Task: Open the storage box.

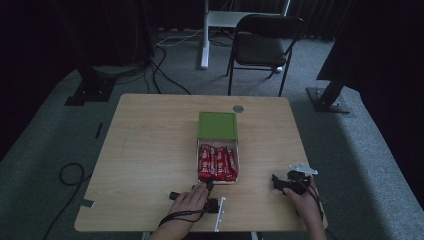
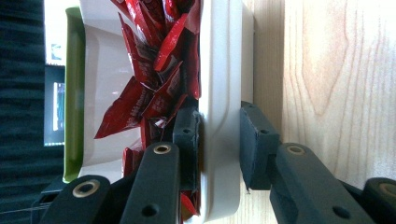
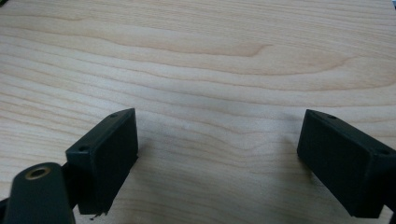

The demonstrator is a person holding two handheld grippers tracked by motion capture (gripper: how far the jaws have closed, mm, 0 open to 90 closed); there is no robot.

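Left gripper (image 1: 209, 184) at white box's (image 2: 219, 70) near wall: one jaw inside among red packets (image 2: 154, 88), one outside, a gap left at the outer jaw, not clamped. Box mid-table (image 1: 150, 150), green lid (image 1: 217, 125) against its far end. Right gripper (image 3: 217, 158) spread wide over bare wood, well right of box. High view adds chair (image 1: 262, 42) and floor cables (image 1: 70, 175).

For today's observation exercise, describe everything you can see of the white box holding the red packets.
The white box is a shallow, open, smooth plastic-looking tray with rounded corners, resting flat near the middle of the wooden table. Red packets fill it in a row. Its green lid lies against its far end. The left claw straddles its near wall, one jaw inside among the packets, one outside.
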